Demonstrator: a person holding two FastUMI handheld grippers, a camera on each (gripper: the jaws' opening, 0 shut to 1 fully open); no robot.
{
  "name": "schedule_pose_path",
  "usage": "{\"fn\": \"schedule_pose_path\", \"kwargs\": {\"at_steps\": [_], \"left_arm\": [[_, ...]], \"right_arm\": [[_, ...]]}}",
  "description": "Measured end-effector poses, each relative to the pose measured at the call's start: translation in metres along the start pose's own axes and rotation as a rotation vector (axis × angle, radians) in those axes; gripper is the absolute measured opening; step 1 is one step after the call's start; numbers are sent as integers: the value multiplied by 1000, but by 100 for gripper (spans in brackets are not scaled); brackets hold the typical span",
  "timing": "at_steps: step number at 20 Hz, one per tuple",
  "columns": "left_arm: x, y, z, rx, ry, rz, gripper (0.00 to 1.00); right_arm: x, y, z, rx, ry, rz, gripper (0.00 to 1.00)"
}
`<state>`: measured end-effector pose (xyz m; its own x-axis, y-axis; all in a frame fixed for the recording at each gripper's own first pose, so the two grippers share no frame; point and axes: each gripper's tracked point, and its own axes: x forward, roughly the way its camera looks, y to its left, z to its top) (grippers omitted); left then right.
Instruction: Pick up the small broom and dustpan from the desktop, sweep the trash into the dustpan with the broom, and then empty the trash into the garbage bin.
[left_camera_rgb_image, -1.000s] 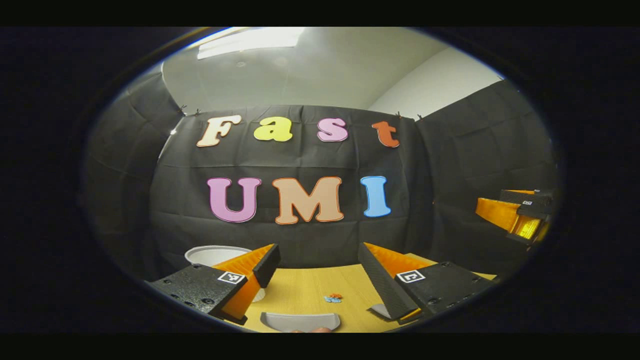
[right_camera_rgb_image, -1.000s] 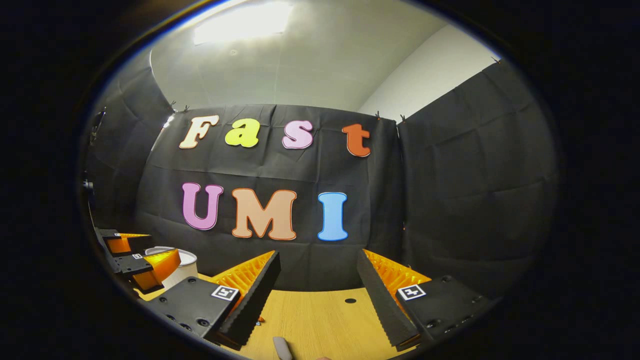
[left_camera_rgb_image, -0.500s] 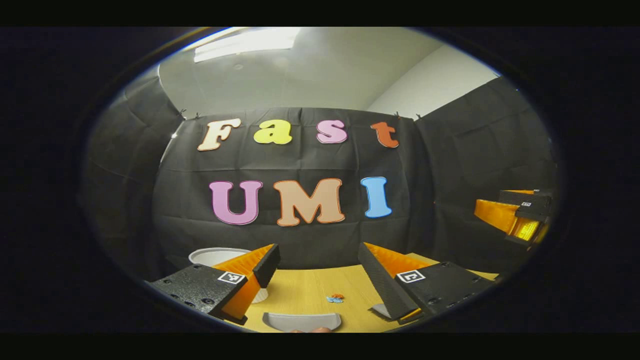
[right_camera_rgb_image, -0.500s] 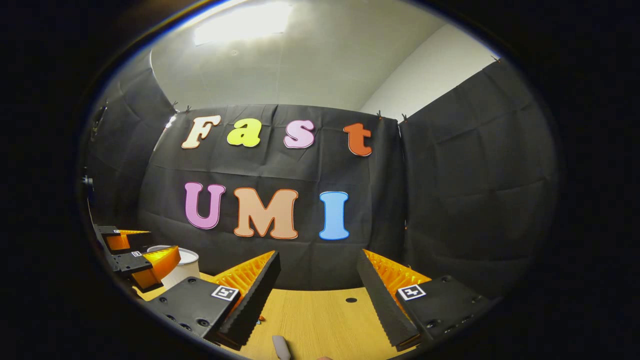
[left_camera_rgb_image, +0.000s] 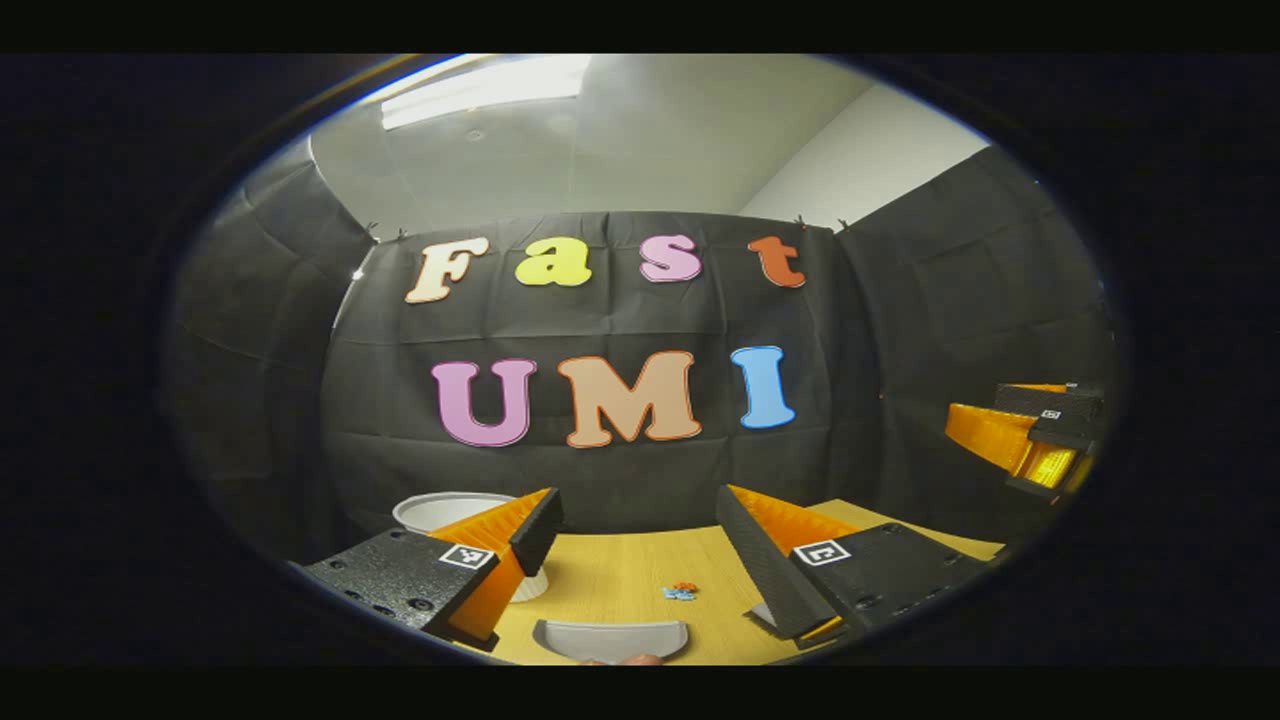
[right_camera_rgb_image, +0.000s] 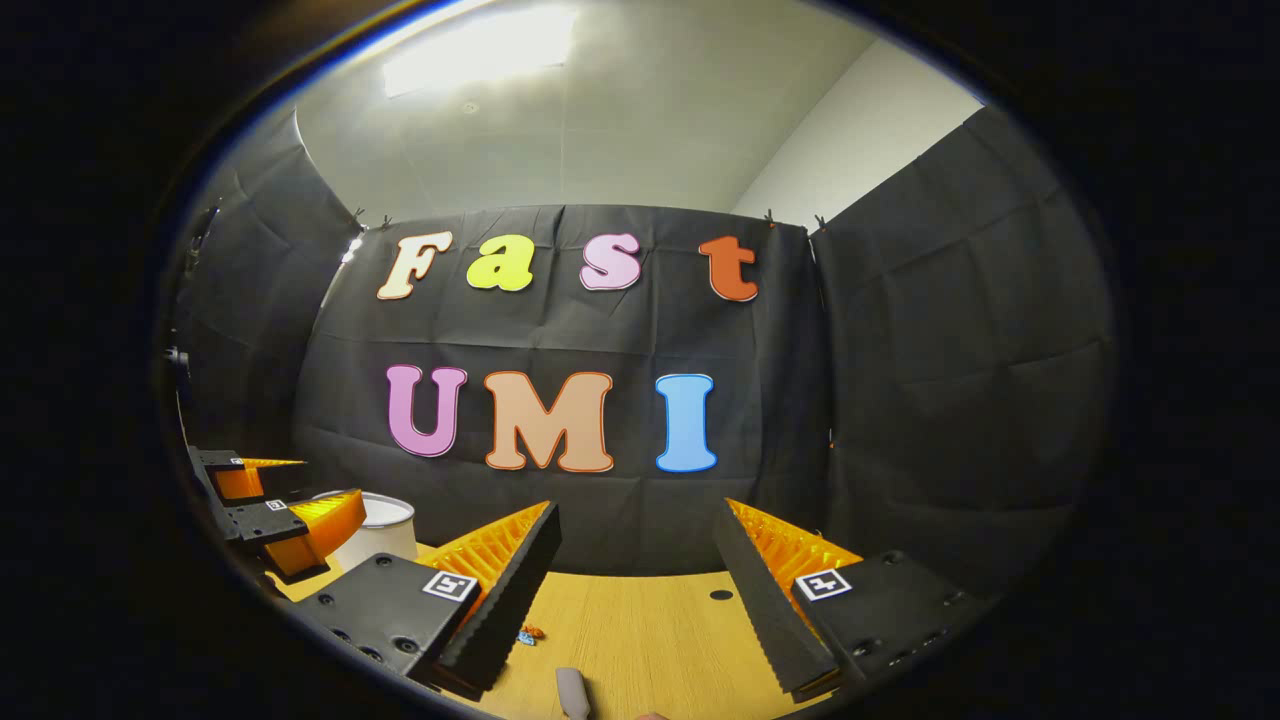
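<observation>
the grey plastic dustpan (left_camera_rgb_image: 610, 638) lies flat on the yellow wooden table (left_camera_rgb_image: 620, 570), just below and between our left gripper (left_camera_rgb_image: 640, 545)'s spread, empty jaws, wide edge across them. small blue and orange trash scraps (left_camera_rgb_image: 681, 591) sit just beyond it. the right gripper (right_camera_rgb_image: 635, 575), jaws also apart, hangs over a grey handle (right_camera_rgb_image: 573, 692), likely the broom's. we cannot see inside the white round bin (left_camera_rgb_image: 452, 512) at far left.

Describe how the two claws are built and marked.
Left claw: two wedge-shaped fingers with ribbed inner faces, each on a textured block with screw holes and a small square black-and-white tag. Right claw: the same build, with finely toothed finger edges and a matching tag on each block. No cables visible.
</observation>
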<state>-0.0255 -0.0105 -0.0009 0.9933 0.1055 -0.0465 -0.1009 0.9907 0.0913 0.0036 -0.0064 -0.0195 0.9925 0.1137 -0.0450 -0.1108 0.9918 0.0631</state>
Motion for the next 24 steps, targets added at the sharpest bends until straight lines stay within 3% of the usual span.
{"fn": "schedule_pose_path", "kwargs": {"at_steps": [10, 12, 14, 19, 24], "left_arm": [[-8, 2, -21, 8, 87, 86, 95], [-11, -5, -29, 10, 115, 75, 92], [-16, -8, -41, 2, 159, 61, 96], [-36, 0, -107, -18, 337, 39, 93], [-63, 18, -200, -47, 581, 31, 96]], "right_arm": [[15, 8, -36, 35, 94, 130, 99], [17, 8, -45, 43, 121, 154, 99], [19, 9, -62, 38, 171, 171, 99], [12, 40, -129, -9, 386, 294, 99], [-16, 66, -225, -110, 679, 348, 100]]}}
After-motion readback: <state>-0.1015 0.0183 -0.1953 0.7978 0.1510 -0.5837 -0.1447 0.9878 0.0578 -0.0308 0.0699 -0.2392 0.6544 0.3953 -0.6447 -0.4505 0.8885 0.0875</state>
